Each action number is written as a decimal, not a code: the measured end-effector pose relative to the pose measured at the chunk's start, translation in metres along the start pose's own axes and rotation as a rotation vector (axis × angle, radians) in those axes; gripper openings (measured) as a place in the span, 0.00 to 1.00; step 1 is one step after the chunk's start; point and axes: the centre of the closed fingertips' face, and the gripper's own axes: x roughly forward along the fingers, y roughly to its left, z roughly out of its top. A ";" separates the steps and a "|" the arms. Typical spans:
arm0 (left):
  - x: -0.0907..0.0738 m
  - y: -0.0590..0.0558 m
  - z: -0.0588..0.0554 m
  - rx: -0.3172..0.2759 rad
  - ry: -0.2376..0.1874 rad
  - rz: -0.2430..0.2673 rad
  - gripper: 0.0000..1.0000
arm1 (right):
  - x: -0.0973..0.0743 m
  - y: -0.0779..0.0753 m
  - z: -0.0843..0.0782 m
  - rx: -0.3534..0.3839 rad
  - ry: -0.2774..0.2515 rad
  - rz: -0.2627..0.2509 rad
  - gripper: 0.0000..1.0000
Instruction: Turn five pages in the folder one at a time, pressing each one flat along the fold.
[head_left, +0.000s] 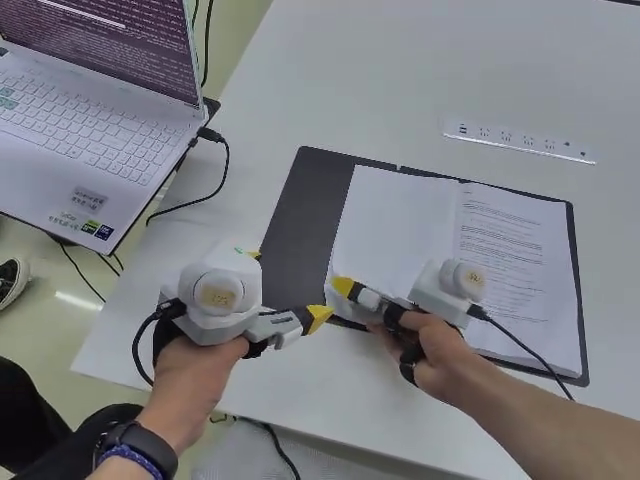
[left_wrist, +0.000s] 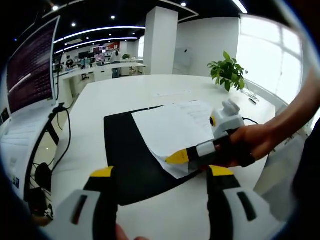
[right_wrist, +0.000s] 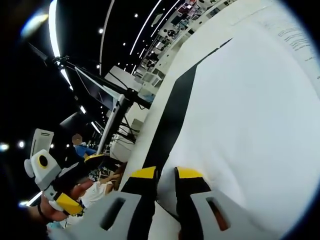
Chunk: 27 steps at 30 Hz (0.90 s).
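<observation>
Nearest to us, just off the folder's (head_left: 300, 225) near edge, the left gripper (left_wrist: 161, 172) hangs over the white table (head_left: 330, 90) with its tongs spread wide and nothing between them. We judge it is placed there to press along the fold once the sheet comes over. At the same near edge the right gripper (right_wrist: 166, 174) has its tongs drawn close on the lower corner of a white page (head_left: 390, 230), pinching it. The page rises in a curve from that corner and leans across the folder's middle toward the bare black left cover, so we take this as a turn in mid-course, not yet laid flat. The lifted page hides the fold itself, so we cannot tell how the sheets are bound, and the right hand (head_left: 440, 360) covers part of the folder's near edge. On the folder's right half lies a printed sheet (head_left: 515, 265), its text too small to read, and we cannot tell how many pages are already turned. Beyond the folder's far edge sits a power strip (head_left: 520, 140), and off its far-left corner a laptop (head_left: 80, 110), cut off by the picture's edge.
</observation>
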 end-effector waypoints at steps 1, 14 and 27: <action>0.000 0.000 0.000 -0.001 0.000 0.000 0.74 | 0.000 0.001 0.000 0.000 -0.001 0.004 0.16; 0.003 -0.003 -0.005 0.001 0.009 -0.007 0.70 | -0.011 0.013 -0.005 0.007 -0.006 0.038 0.29; 0.020 -0.005 0.001 0.008 0.006 -0.018 0.50 | -0.058 0.019 0.009 -0.108 -0.058 0.047 0.32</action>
